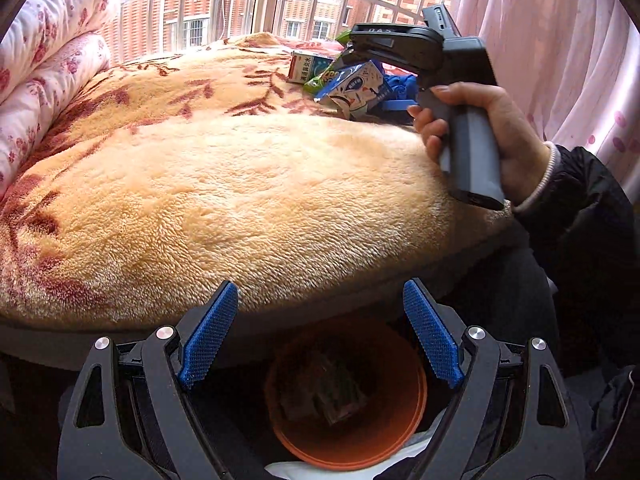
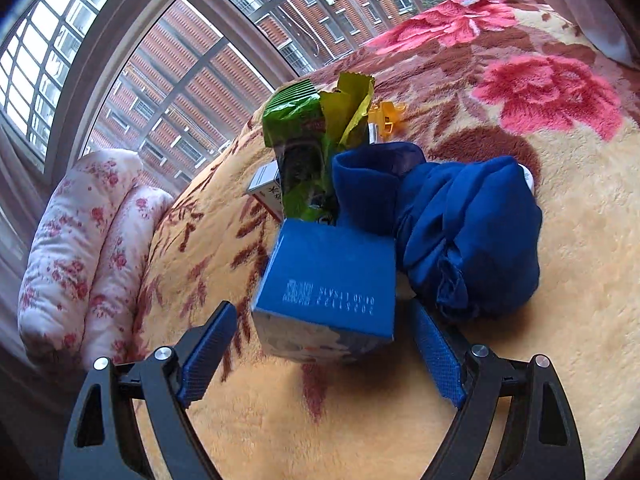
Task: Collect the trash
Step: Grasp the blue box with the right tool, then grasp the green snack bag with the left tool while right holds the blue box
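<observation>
Two open jaws of our right gripper [image 2: 320, 356] straddle the blue carton [image 2: 324, 292] without pressing it, its long axis running ahead toward the wrapper [image 2: 304, 148]; our left gripper [image 1: 320, 340], open and empty, hangs over the bin [image 1: 416, 400].

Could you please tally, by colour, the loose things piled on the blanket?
Blue: 2, a box and a cloth
Green: 1, a wrapper
White: 1, a carton
Yellow: 1, a clip
Total: 5
</observation>
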`<action>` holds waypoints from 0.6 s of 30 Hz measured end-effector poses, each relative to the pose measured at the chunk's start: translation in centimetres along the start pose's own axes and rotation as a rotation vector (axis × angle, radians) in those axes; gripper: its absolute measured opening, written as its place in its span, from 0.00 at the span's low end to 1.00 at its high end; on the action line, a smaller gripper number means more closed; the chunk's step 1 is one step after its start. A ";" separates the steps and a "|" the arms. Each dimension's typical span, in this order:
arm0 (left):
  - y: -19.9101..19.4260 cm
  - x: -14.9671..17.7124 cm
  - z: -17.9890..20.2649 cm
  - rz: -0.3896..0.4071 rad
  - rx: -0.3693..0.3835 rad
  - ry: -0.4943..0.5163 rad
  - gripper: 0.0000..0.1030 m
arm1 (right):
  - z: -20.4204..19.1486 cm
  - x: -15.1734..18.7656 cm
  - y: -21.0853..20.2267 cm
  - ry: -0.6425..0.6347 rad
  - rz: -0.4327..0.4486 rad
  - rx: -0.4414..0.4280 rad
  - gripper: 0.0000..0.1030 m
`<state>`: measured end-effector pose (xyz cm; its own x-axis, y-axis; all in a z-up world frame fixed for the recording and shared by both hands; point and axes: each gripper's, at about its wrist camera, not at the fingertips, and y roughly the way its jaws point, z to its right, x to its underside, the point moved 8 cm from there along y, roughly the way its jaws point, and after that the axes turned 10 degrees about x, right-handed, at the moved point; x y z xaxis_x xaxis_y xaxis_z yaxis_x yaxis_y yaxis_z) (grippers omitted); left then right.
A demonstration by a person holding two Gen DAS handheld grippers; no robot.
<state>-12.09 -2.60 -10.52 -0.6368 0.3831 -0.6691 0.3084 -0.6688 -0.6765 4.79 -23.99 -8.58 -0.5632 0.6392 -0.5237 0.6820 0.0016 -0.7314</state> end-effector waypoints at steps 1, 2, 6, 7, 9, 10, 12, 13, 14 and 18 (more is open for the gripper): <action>0.0 0.0 0.0 0.000 -0.001 -0.002 0.80 | -0.2 -0.2 0.4 0.013 -0.002 -0.004 0.82; -0.1 0.0 0.0 0.000 -0.001 -0.004 0.80 | -0.4 -0.3 0.7 0.018 -0.009 -0.007 0.68; -0.5 -0.4 -0.2 0.006 -0.019 0.003 0.80 | -1.5 0.8 0.1 -0.062 -0.013 -0.041 0.50; -0.6 -0.6 -0.3 0.011 -0.025 0.008 0.80 | -2.0 1.2 -0.7 -0.112 0.003 -0.055 0.50; -0.9 -1.1 -0.4 0.018 -0.034 0.016 0.80 | -2.4 2.0 -2.9 -0.177 0.035 -0.094 0.50; -0.9 -1.5 -0.5 0.020 -0.038 0.020 0.80 | -2.2 2.3 -4.2 -0.197 0.049 -0.112 0.50; -0.9 -2.4 -0.5 0.027 -0.043 0.033 0.80 | -1.1 2.6 -6.6 -0.230 0.084 -0.112 0.50; -0.8 -2.9 -0.5 0.031 -0.045 0.040 0.80 | -0.4 2.6 -7.9 -0.243 0.105 -0.105 0.50; -0.6 -3.6 -0.4 0.036 -0.046 0.049 0.80 | 0.4 2.6 -9.1 -0.255 0.126 -0.095 0.50; 1.2 -7.2 -0.3 0.045 -0.054 0.106 0.80 | 3.7 3.0 -12.9 -0.276 0.187 -0.045 0.51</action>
<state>-6.94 -5.99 -6.67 -0.5442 0.4204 -0.7261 0.3743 -0.6528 -0.6585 -7.44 -24.96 -2.38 -0.5270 0.3991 -0.7503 0.8022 -0.0580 -0.5943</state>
